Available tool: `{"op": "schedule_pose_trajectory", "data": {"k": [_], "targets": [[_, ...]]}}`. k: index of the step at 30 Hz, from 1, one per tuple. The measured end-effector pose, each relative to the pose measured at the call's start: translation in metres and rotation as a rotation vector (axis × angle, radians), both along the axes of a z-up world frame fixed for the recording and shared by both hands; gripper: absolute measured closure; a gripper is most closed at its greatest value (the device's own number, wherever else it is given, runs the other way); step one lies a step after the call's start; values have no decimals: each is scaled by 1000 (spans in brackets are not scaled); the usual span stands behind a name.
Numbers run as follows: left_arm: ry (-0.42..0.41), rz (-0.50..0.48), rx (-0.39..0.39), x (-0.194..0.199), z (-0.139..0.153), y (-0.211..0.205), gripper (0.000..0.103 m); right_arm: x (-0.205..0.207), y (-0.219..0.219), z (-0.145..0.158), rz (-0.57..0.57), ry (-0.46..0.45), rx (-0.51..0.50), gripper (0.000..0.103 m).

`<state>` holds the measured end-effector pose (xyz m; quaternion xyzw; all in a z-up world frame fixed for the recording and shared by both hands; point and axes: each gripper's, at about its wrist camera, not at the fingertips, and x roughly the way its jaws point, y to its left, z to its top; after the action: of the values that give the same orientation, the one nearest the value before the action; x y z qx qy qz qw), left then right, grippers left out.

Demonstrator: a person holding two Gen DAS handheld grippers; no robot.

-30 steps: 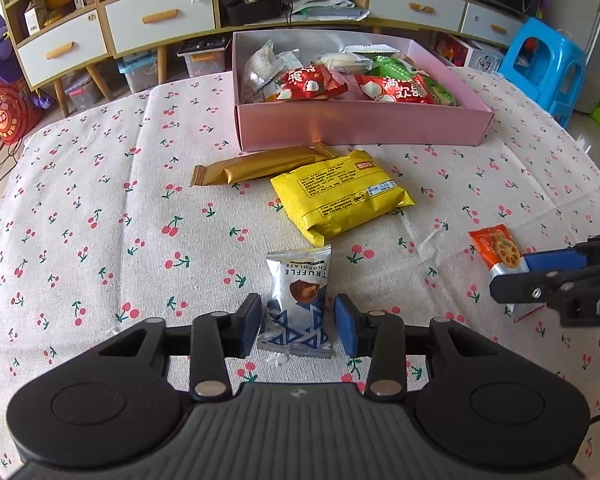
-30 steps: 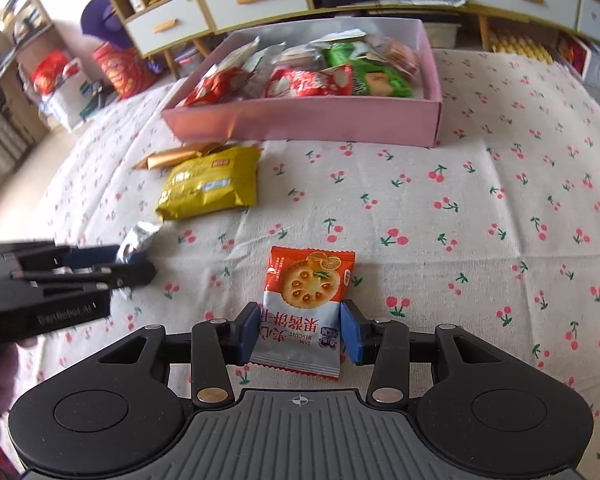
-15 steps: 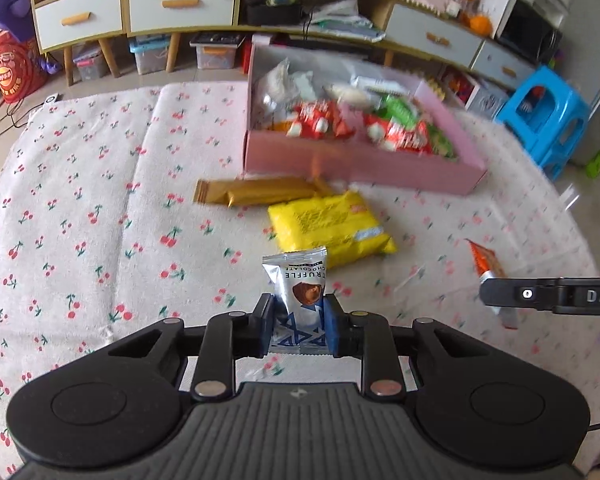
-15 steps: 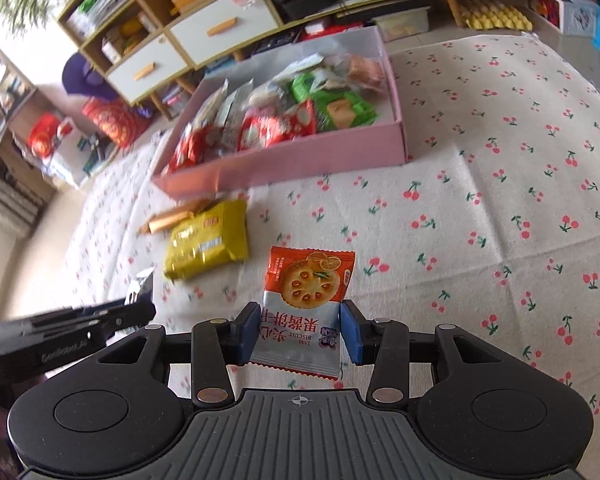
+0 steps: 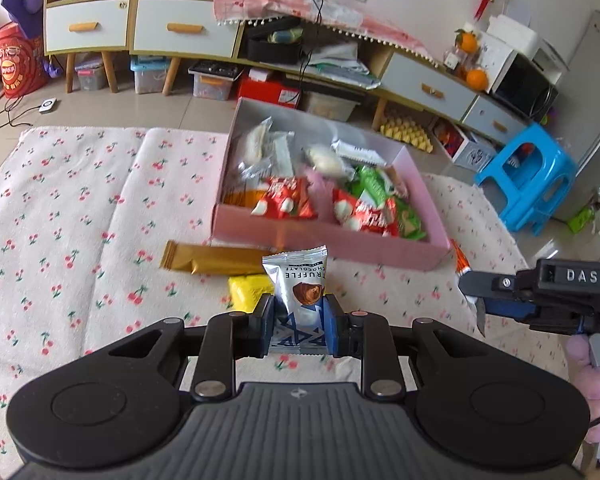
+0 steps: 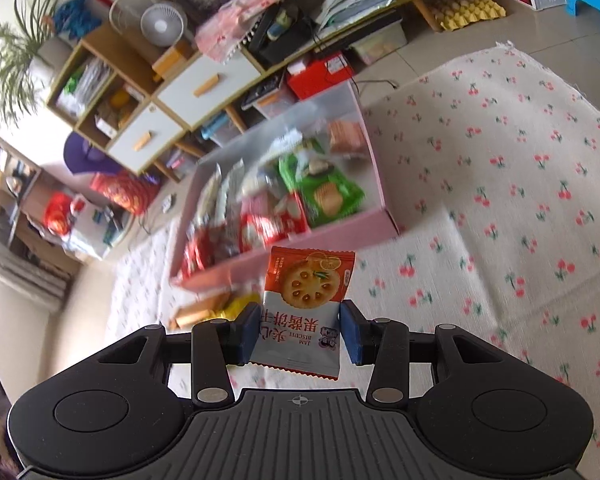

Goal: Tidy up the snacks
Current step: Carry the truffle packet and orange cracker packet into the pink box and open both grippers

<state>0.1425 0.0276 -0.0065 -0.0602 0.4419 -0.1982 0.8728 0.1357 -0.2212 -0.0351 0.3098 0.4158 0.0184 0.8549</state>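
LEFT: my left gripper is pinching the truffle pack, upright, above the cloth | RIGHT: my right gripper is pinching the biscuit pack, upright | TARGET: box is lying at 12 o'clock of left, 11 o'clock of right; long axis crosswise | NEARER: I am judging neither clearly.
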Motion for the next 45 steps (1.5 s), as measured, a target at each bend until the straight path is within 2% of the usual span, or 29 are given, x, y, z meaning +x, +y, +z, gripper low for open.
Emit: {"op": "schedule_pose_trajectory", "data": {"k": [8,13,23,27,29,30,31,32,36,45], "targets": [[-41,22,-15,37,13,-27,80,33,-28,-4,-101,-77,95,61],[-67,14,2,60,8,-48,80,46,-40,-12,-131,-118,178,61],[-73,53,94,80,-8,-68,79,70,-50,-36,-172,-100,200,60],[-81,56,102,82,-9,-70,77,73,-46,-37,-159,-116,189,58],[-94,58,110,81,-9,-71,64,72,-45,-36,-155,-150,186,54],[-98,64,122,80,-9,-71,42,72,-46,-35,-159,-154,185,38],[-114,69,131,77,-8,-72,33,71,-46,-34,-168,-152,186,30],[-128,68,139,77,-8,-73,33,69,-46,-33,-174,-159,188,27],[-116,55,148,77,-6,-73,32,69,-46,-30,-161,-161,178,27],[-129,35,152,68,4,-64,24,62,-40,-18,-137,-161,128,27]]}}
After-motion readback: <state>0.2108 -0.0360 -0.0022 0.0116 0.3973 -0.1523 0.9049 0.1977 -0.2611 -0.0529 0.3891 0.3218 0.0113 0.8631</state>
